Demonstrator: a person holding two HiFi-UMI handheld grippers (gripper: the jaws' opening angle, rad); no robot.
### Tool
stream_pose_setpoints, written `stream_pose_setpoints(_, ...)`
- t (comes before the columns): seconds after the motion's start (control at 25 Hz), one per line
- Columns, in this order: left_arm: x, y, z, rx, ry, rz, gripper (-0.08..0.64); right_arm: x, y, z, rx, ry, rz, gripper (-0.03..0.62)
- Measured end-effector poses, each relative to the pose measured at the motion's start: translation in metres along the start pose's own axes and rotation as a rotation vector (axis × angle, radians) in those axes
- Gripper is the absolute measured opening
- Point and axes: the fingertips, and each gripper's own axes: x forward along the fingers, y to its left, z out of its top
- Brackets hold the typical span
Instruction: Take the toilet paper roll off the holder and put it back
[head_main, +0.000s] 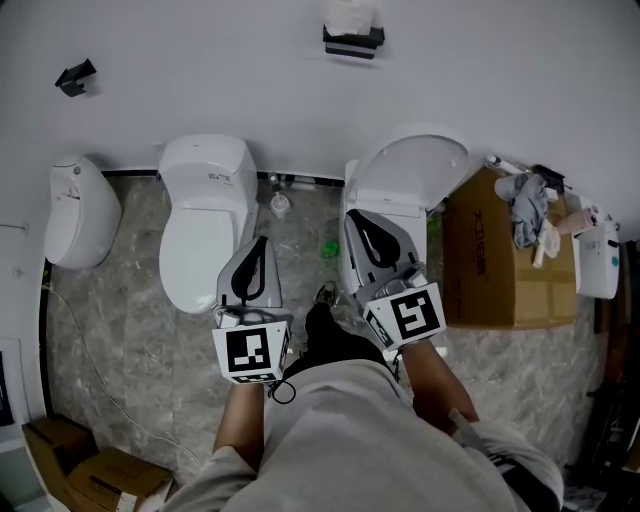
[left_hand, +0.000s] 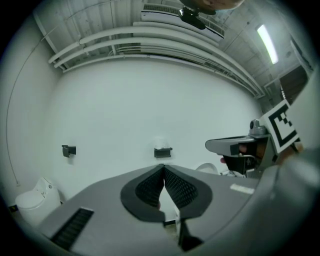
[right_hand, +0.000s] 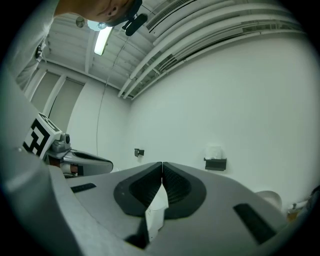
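A white toilet paper roll (head_main: 350, 14) sits on a black wall holder (head_main: 352, 42) high on the far wall. Both also show in the left gripper view, the roll (left_hand: 160, 143) on the holder (left_hand: 162, 152), and in the right gripper view, the roll (right_hand: 214, 152) on the holder (right_hand: 215, 163). My left gripper (head_main: 263, 238) (left_hand: 163, 166) and right gripper (head_main: 350, 213) (right_hand: 162, 163) are held low in front of me, far short of the wall. Both are shut with nothing between their pads.
A second, empty black holder (head_main: 76, 76) hangs further left on the wall. Below stand a closed white toilet (head_main: 205, 215), another toilet with its lid up (head_main: 410, 170), and a white fixture at far left (head_main: 75, 205). A cardboard box (head_main: 500, 255) with rags stands at right.
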Motion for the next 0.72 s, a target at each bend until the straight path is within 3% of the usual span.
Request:
stream_pose_setpoints(0.28, 0.072, 0.020, -0.011, -0.024, 0.019, -0.097, 0.011, 0.068, -0.030, -0.017, 0.028, 0.006, -0.016, 0.005)
stream_pose_setpoints(0.72, 0.225, 0.003, -0.009, -0.007, 0.084, -0.201, 0.012, 0.137, -0.148, -0.039, 0.078, 0.037, -0.088, 0.005)
